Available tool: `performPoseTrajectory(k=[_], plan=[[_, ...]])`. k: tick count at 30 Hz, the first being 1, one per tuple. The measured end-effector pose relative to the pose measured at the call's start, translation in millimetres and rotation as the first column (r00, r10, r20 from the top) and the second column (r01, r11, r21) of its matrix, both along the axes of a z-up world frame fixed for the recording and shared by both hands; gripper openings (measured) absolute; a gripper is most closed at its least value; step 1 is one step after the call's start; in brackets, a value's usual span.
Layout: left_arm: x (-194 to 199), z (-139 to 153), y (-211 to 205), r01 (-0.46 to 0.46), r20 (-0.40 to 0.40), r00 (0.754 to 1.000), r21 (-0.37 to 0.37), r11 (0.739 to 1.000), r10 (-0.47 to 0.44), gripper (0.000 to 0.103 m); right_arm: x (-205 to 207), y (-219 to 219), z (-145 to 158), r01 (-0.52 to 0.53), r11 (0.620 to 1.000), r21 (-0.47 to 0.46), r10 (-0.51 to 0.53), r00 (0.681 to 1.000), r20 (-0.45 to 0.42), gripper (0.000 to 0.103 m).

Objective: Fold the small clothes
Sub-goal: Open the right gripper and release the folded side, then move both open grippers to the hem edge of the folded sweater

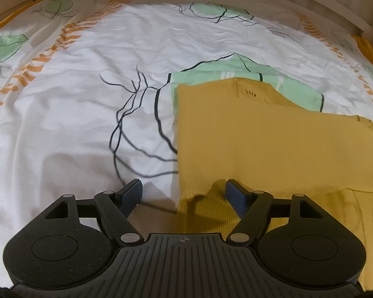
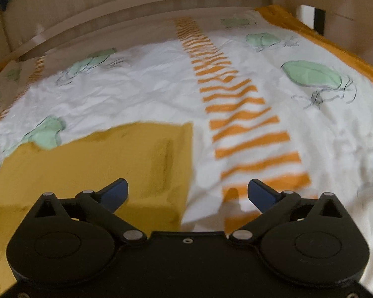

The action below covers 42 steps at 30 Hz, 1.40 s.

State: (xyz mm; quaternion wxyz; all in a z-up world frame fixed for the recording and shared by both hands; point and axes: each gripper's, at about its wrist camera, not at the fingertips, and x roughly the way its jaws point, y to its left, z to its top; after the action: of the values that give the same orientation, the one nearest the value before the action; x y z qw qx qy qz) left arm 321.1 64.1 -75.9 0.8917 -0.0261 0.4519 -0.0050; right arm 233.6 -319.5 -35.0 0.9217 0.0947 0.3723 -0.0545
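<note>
From the left wrist, the left tongs (image 1: 184,193) stand wide and empty over the near edge of the mustard garment (image 1: 273,139), spread flat on the bed (image 1: 62,124) for folding. From the right wrist, the right tongs (image 2: 187,192) gape empty beside its folded edge.

Patterned bedsheet (image 1: 87,124), wooden bed rail (image 2: 136,7)

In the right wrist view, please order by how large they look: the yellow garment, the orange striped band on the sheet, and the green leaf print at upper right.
1. yellow garment, though nearness to the camera enlarges it.
2. orange striped band.
3. green leaf print, clearly the smallest.
</note>
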Motion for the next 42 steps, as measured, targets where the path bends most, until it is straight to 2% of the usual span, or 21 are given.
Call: performPoseTrajectory(k=[4, 9, 16, 21, 30, 36, 42], plan=[[-22, 10, 4, 0.020, -0.014, 1.000, -0.034, 0.999, -0.020, 0.072, -34, 11, 4, -0.031, 0.999, 0.025, 0.031, 0.999, -0.005, 0.103], [-67, 24, 2, 0.054, 0.018, 0.998, -0.055, 0.997, -0.053, 0.072, -76, 18, 8, -0.040, 0.995, 0.087, 0.042, 0.999, -0.017, 0.103], [-146, 34, 2, 0.121, 0.069, 0.990, 0.007, 0.993, -0.122, 0.072, -126, 28, 11, -0.036, 0.994, 0.105, 0.039, 0.999, -0.030, 0.103], [-189, 26, 10, 0.110, 0.037, 0.993, 0.001, 0.994, -0.110, 0.072, -159, 31, 8, -0.018, 0.989, 0.146, 0.025, 0.999, -0.045, 0.103], [-226, 16, 15, 0.050, -0.043, 0.998, -0.036, 0.998, -0.052, 0.072, -200, 32, -10, 0.043, 0.971, 0.236, -0.010, 0.990, -0.138, 0.103], [-246, 10, 11, 0.039, -0.039, 0.998, -0.013, 0.999, -0.040, 0.072, -218, 41, -13, 0.024, 0.972, 0.234, 0.012, 0.988, -0.151, 0.103], [-253, 7, 11, 0.026, -0.032, 0.999, -0.021, 0.999, -0.027, 0.073, -228, 45, -16, 0.007, 0.973, 0.230, 0.030, 0.987, -0.158, 0.103]])
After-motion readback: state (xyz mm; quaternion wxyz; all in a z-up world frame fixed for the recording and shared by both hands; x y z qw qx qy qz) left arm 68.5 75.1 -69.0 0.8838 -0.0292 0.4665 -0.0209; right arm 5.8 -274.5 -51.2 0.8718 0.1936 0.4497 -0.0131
